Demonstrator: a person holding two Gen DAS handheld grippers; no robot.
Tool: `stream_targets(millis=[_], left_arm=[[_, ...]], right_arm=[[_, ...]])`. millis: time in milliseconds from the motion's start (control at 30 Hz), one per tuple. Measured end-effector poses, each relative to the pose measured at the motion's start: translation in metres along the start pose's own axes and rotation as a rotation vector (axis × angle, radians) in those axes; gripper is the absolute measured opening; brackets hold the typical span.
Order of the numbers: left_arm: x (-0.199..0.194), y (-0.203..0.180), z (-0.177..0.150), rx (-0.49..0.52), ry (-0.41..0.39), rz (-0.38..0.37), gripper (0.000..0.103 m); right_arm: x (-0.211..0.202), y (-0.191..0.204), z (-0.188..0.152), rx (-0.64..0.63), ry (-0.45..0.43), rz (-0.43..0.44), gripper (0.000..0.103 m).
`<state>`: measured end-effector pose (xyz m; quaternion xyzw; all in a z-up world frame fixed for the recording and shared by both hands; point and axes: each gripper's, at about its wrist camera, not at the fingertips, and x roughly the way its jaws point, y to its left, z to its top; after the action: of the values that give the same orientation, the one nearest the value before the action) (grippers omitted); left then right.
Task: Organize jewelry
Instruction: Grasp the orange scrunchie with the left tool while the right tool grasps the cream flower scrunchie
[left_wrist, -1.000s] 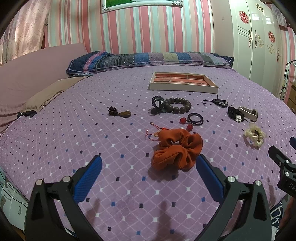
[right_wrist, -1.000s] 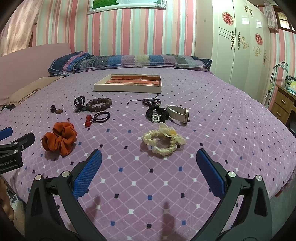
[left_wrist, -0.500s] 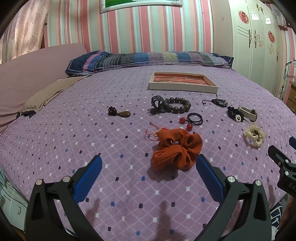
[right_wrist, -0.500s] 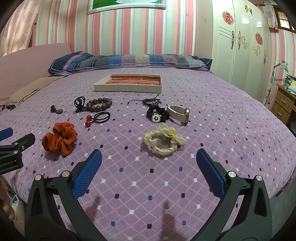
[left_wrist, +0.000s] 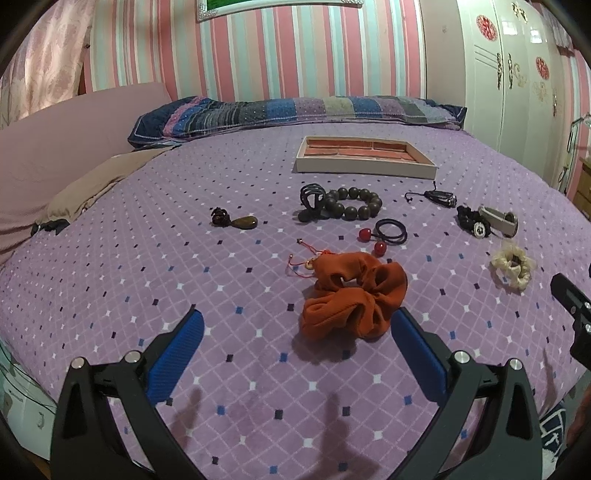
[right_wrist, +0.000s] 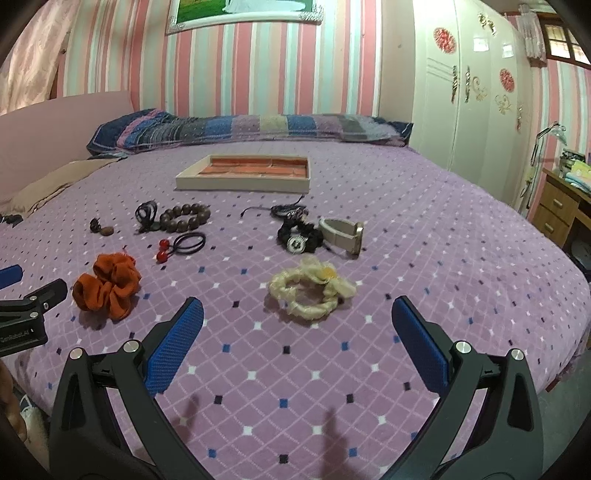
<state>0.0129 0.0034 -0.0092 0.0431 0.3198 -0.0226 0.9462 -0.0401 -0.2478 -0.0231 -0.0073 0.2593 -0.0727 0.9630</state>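
**Two tools poised over scattered jewelry on a bed**

Near the bed's (left_wrist: 110, 295) front edge, the left tool (left_wrist: 295, 325) hangs wide open and empty, an orange scrunchie (left_wrist: 354, 295) lying just ahead between its blue pads, close to the right-hand one. The right tool (right_wrist: 297, 317), equally spread and holding nothing, faces a cream scrunchie (right_wrist: 310, 291) in the same way. Both scrunchies look soft and light; they should crush under a pinch, so a grip across one bunched side of the ring seems safest.

Further in lie a black hair tie with red balls (left_wrist: 384, 236), a black scrunchie with a charm (right_wrist: 299, 236) touching a beige watch (right_wrist: 343, 232), a dark bead bracelet (left_wrist: 351, 206), a small brown pendant (left_wrist: 236, 220) and a black cord piece (left_wrist: 436, 196). The beads look hard and likely to roll; the cords are thin and may slip between pads.

Toward the bed's far end, before the striped pillow (left_wrist: 295, 112), sits the compartmented tray (left_wrist: 364, 170), apparently unfilled. Sorting appears not yet begun.
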Motion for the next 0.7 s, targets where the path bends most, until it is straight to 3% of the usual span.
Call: stream_targets(millis=[133,500,700], left_arm=[[0.008,0.004,0.004,-0.018,0.022,0.007,0.099],[0.027,0.006,0.012,0.011,0.041,0.023,0.099],[0.043,0.012,0.018,-0.038,0.087,-0.02,0.099]], right_arm=[[0.002,-0.005,0.005,-0.009,-0.024,-0.046,0.099],[0.042,-0.036,0.009,0.067,0.069,-0.063,0.099],[0.061,-0.043,0.011,0.063,0.091,-0.098,0.099]])
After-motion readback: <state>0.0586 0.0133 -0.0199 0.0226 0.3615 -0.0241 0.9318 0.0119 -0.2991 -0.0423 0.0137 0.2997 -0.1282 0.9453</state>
